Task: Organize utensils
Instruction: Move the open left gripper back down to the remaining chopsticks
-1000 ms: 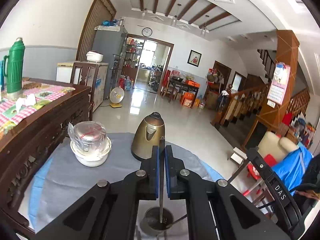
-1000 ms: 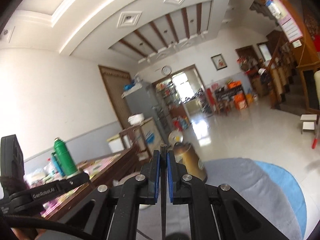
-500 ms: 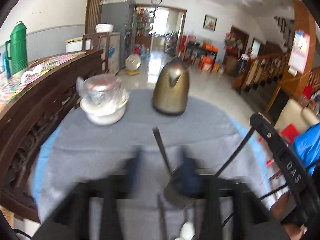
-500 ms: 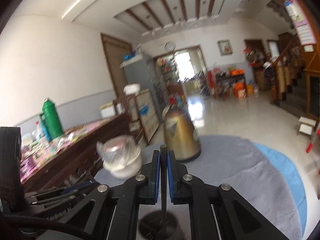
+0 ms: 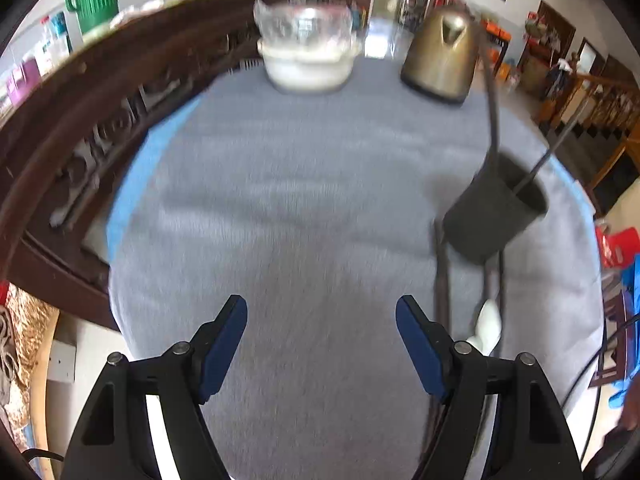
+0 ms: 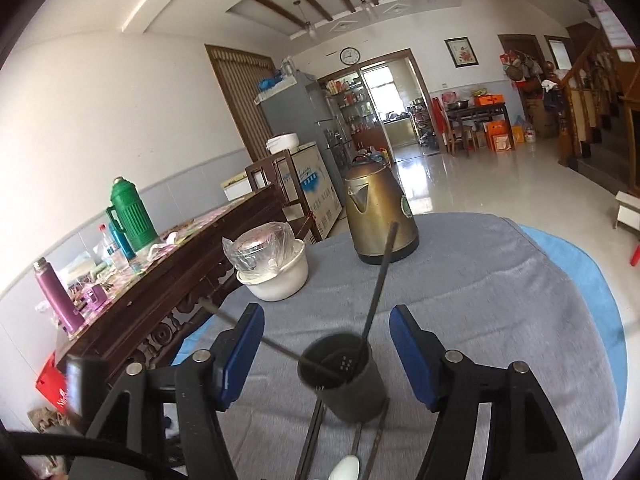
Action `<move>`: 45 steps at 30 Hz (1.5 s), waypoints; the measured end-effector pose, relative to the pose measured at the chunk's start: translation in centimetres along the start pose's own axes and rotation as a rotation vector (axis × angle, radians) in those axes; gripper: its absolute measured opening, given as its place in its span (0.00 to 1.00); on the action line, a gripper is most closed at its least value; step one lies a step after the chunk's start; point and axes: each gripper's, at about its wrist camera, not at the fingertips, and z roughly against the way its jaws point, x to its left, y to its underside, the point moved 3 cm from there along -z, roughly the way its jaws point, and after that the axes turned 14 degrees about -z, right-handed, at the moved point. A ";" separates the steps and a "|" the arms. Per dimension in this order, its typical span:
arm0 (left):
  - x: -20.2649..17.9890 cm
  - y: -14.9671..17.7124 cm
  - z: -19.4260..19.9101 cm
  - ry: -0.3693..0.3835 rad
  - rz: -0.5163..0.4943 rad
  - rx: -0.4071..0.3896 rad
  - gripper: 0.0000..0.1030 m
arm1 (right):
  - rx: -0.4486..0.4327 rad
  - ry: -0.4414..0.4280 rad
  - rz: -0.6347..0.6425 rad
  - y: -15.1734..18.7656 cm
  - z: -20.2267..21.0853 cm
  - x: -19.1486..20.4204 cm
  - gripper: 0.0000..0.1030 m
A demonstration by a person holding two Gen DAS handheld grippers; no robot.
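Observation:
A dark cup holder stands on the grey cloth with two thin dark utensils leaning out of it. More utensils lie flat beside it: dark sticks and a white spoon. My left gripper points down at bare cloth left of the cup, its jaws opening with nothing between them. My right gripper hovers just above the cup, its jaws opening. One utensil's handle rises between the blue pads, touching neither.
A brass kettle and a white bowl holding a plastic-wrapped dish stand at the far side of the round table. A carved wooden sideboard with flasks runs along the left.
Both grippers were shut on thin utensils over the cup; both have let go and the utensils now stand in it. The left gripper dropped and tilted down toward the cloth; the right sank lower.

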 end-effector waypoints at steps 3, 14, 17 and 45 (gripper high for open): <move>-0.6 1.7 -1.3 0.021 -0.014 0.041 0.75 | -0.015 -0.001 -0.017 0.6 1.6 -0.9 0.67; -5.6 2.9 -2.0 0.039 -0.173 0.039 0.75 | 0.153 0.132 -0.076 5.8 0.0 -6.4 0.41; -6.1 2.8 -2.0 0.032 -0.187 0.037 0.75 | 0.194 0.145 -0.092 6.7 -0.9 -7.2 0.40; -1.7 2.3 -3.6 -0.007 -0.100 0.037 0.75 | 0.393 0.209 -0.062 10.7 -7.1 -5.5 0.39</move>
